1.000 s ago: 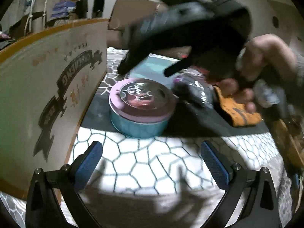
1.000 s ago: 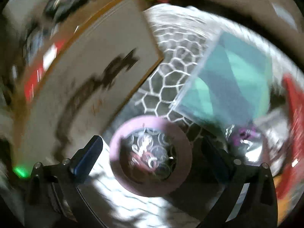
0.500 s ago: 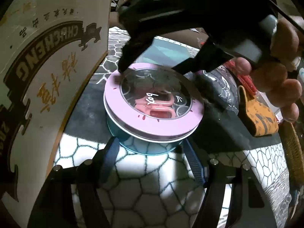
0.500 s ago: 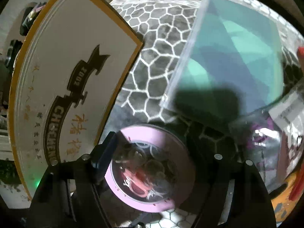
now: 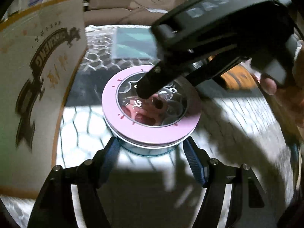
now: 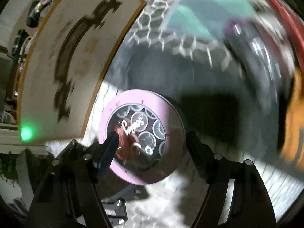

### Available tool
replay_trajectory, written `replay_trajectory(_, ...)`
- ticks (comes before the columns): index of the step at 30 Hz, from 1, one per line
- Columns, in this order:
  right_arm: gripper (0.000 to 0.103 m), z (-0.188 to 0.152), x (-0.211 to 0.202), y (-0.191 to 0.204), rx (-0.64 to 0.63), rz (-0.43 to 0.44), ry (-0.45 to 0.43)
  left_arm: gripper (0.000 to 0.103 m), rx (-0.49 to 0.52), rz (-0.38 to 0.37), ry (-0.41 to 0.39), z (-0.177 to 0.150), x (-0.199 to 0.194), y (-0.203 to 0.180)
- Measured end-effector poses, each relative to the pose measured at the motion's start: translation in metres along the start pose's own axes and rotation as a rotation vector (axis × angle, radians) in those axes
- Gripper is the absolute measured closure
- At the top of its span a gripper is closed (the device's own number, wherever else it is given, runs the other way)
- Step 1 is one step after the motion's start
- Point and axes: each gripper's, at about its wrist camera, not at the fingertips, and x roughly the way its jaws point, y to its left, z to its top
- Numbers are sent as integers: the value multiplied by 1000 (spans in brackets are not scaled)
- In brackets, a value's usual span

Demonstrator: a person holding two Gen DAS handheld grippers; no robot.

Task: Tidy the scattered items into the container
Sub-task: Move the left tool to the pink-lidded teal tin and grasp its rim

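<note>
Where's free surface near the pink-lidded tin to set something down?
Free: the lit honeycomb cloth right of the round tin, and the near strip in front of it. Crowded: the big printed box walls the left; behind lie a teal packet and an orange item.

Both views are dim, with one hard bright patch on the tabletop point(image 5: 237, 125) crossed by sharp dark shadows. Motion blur smears the right wrist view heavily, mostly at its right side. Glare glints off the tin's clear lid point(image 6: 140, 134). Fisheye edges bend and darken.
</note>
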Motion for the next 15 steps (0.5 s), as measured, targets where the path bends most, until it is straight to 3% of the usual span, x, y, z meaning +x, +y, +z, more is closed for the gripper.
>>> replay_trajectory(5,30,-99,-20,-15,120,139,-77,30,178,-45,49,-43,-25,-37)
replay_trajectory(9,27,-152,-34,-44,173,235,-174,29,223,-101,59,-52,-42,-44)
replay_trajectory(13,16,-194,-64,-49,64,71,-414,24,252,-171,96,-49,-51,-38)
replay_trajectory(15,14,-206,-71,-35,-66,-54,-458,22,268,-191,106,-43,-55,-27)
